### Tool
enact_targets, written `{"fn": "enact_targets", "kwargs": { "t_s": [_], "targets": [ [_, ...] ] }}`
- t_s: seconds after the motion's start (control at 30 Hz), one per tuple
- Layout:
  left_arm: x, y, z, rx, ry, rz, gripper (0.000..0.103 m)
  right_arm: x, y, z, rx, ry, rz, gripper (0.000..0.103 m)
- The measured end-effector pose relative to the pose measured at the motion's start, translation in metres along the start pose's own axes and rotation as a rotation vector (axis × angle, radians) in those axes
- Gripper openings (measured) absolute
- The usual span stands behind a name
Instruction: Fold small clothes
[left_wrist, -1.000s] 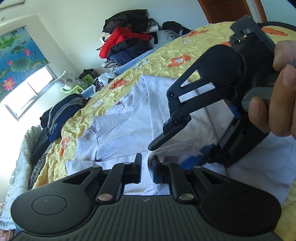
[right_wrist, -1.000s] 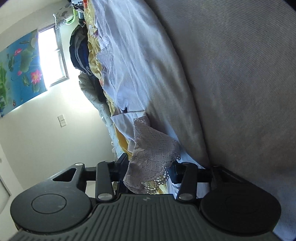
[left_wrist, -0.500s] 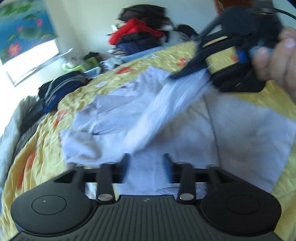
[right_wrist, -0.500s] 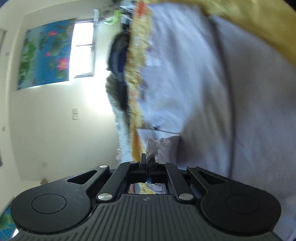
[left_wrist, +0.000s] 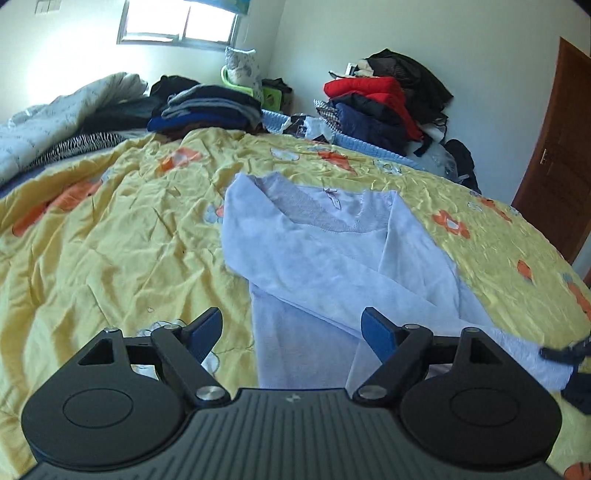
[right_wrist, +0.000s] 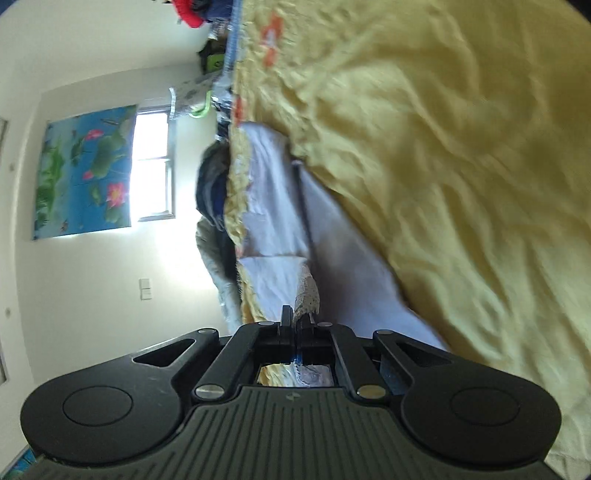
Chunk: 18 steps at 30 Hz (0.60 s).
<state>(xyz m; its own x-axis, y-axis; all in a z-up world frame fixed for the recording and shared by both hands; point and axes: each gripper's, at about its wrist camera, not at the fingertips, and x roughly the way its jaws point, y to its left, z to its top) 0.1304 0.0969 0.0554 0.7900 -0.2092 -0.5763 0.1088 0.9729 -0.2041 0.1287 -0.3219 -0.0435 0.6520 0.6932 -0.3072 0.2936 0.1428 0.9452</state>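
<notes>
left wrist view: one pale top is spread on one yellow quilt, between the left gripper's wide-apart fingers. its lace cuff is pinched by the closed right gripper.

The yellow quilt lies bare and wide to the left of the pale blue top, while folded dark clothes and a jacket pile block its far edge.
</notes>
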Motion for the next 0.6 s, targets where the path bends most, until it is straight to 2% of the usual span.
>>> {"fn": "enact_targets", "kwargs": {
  "t_s": [0.07, 0.17, 0.23, 0.37, 0.43, 0.53, 0.6],
  "targets": [
    [0.003, -0.005, 0.001, 0.0, 0.008, -0.001, 0.083, 0.004, 0.003, -0.005, -0.015, 0.017, 0.007, 0.006],
    [0.002, -0.011, 0.0, 0.011, 0.01, -0.012, 0.083, -0.002, 0.012, -0.011, -0.021, 0.025, 0.082, 0.006],
    [0.002, -0.014, -0.001, 0.019, 0.011, -0.022, 0.083, -0.011, 0.01, -0.012, -0.014, 0.021, 0.094, 0.006],
    [0.008, -0.017, -0.005, 0.017, 0.042, -0.012, 0.083, -0.009, -0.026, -0.006, -0.007, -0.005, -0.083, 0.007],
    [0.008, -0.019, -0.006, 0.004, 0.055, -0.025, 0.083, -0.006, -0.037, -0.007, 0.018, 0.004, -0.082, 0.007],
    [0.004, -0.028, -0.007, 0.01, 0.044, -0.058, 0.083, -0.005, -0.027, -0.01, -0.042, 0.024, -0.089, 0.013],
    [0.004, -0.038, -0.009, 0.023, 0.041, -0.074, 0.083, -0.006, -0.028, -0.009, -0.047, 0.045, -0.113, 0.026]
  ]
}}
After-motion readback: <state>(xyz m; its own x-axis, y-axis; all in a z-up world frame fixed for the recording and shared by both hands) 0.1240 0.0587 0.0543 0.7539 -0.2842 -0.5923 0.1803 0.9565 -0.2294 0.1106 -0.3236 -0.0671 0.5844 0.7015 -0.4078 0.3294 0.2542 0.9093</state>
